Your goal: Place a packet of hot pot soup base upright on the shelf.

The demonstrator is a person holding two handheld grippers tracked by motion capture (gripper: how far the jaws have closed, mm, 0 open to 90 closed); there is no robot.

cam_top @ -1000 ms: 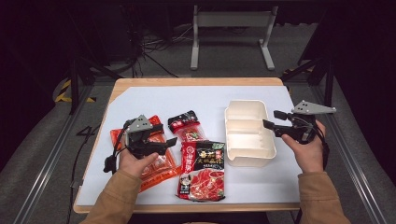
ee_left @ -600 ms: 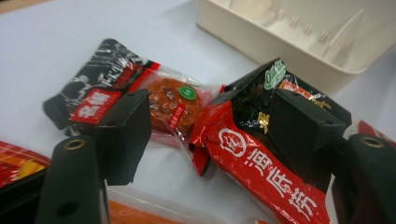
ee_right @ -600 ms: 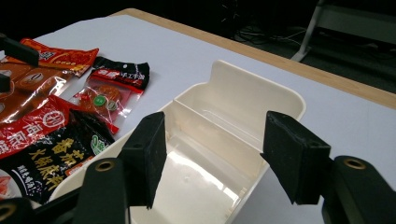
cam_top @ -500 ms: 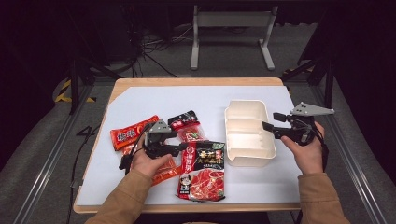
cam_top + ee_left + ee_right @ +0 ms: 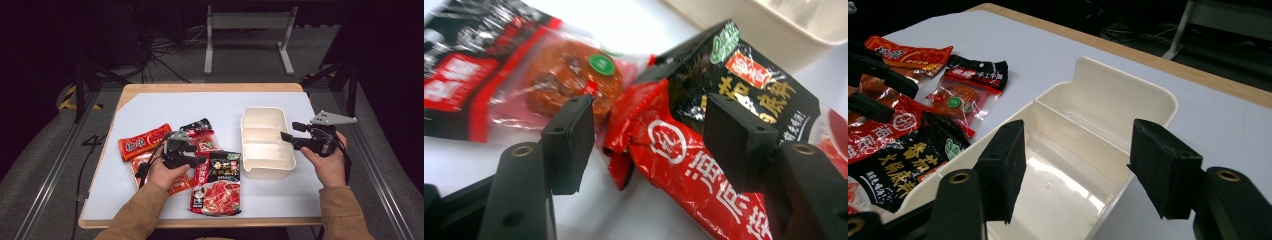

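Closing in on the red sauce packet [image 5: 684, 165] — left gripper [image 5: 649, 137] has its jaws either side of the packet's crumpled top edge; they've just been narrowing, and the pads aren't pressing on it yet. Packet lies on the white table cover [image 5: 150, 107], partly under the black-and-red packet [image 5: 217, 182], next to the clear pouch [image 5: 569, 80]. Right gripper [image 5: 1075, 167] hangs by the cream divided tray [image 5: 1118, 100] — jaws apart, nothing between the pads.
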